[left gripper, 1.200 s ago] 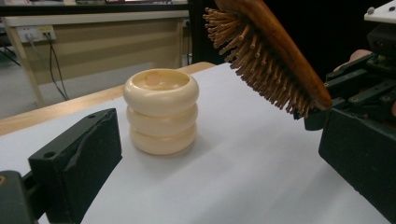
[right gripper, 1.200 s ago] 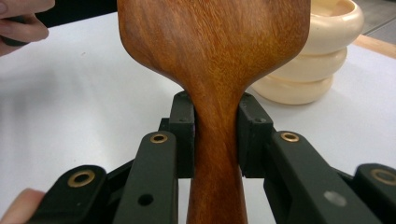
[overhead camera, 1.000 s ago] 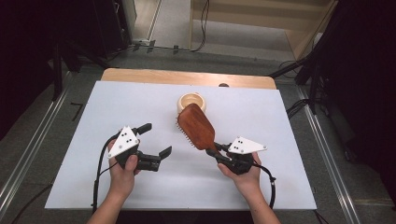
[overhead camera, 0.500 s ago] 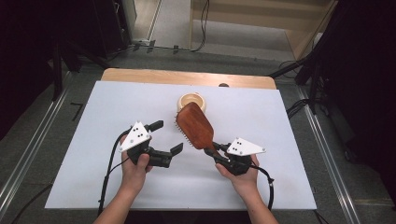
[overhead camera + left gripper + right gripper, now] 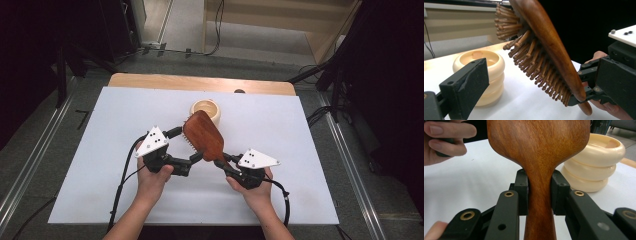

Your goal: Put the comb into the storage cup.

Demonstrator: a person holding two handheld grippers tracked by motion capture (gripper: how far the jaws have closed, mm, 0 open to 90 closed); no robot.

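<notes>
We see a cream ribbed pot (image 5: 205, 111) standing upright on the white tabletop (image 5: 310, 150), its mouth open upward; beyond the white sheet a wooden edge (image 5: 150, 81) runs along the far side; grey floor (image 5: 40, 130) and black cables (image 5: 325, 112) surround it.

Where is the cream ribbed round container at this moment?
In the high view, the cream ribbed round container stands on the white table, just behind the head of the brown wooden hairbrush, near the far middle.
</notes>
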